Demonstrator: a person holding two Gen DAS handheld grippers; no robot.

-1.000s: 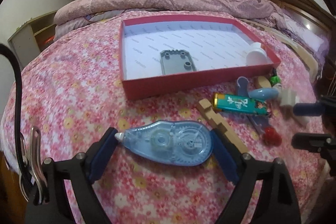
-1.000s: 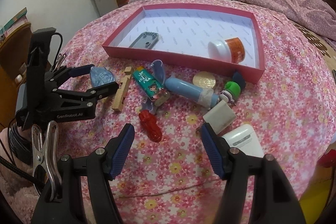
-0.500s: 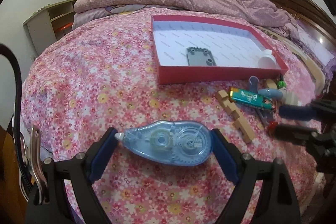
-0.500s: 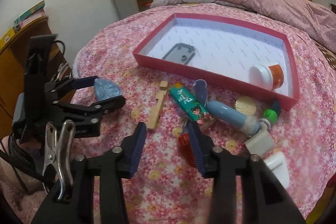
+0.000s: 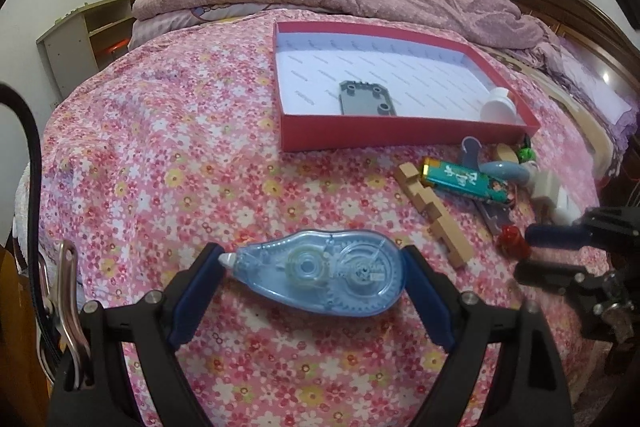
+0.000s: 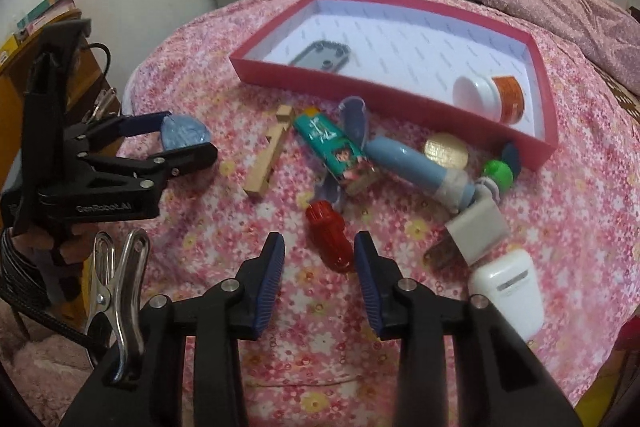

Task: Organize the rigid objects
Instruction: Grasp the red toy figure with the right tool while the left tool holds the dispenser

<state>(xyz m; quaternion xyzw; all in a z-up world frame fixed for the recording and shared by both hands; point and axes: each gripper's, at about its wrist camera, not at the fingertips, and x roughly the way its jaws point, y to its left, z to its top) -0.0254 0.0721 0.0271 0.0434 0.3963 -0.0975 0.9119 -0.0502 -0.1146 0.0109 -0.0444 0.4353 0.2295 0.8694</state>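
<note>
Since the earlier frame the right tongs [image 6: 319, 269] had been closing, their jaws drawn in from a wide spread to a narrow gap. In the right wrist view the red piece [image 6: 330, 241] sat just ahead of that gap, toward 12 o'clock, its near end reaching between the blue pads [image 6: 269, 277]. The right pad looked to touch it or nearly so; the left pad stood clear, so no grip was made yet. That narrowing suggested the red piece was the next pick for the box [image 6: 544, 125].

Left tongs [image 5: 316, 281] kept their wide spread, clamped end to end on the tape roller [image 5: 320, 277], one pad on its nozzle tip and the other on its round back. It was held above the bed [image 5: 160, 147], with the box off at 1 o'clock in the left wrist view.

Inside the box lay a grey plate [image 5: 366, 99] and a jar [image 6: 490, 97]. Outside, along its near wall, the wood block [image 6: 268, 157], green tube [image 6: 334, 149], blue cylinder [image 6: 420, 167], gold coin [image 6: 444, 151], green cap [image 6: 498, 173], grey plug [image 6: 478, 233] and white case [image 6: 510, 287] waited on the bed. Most of the sorting appeared still to be done.
</note>
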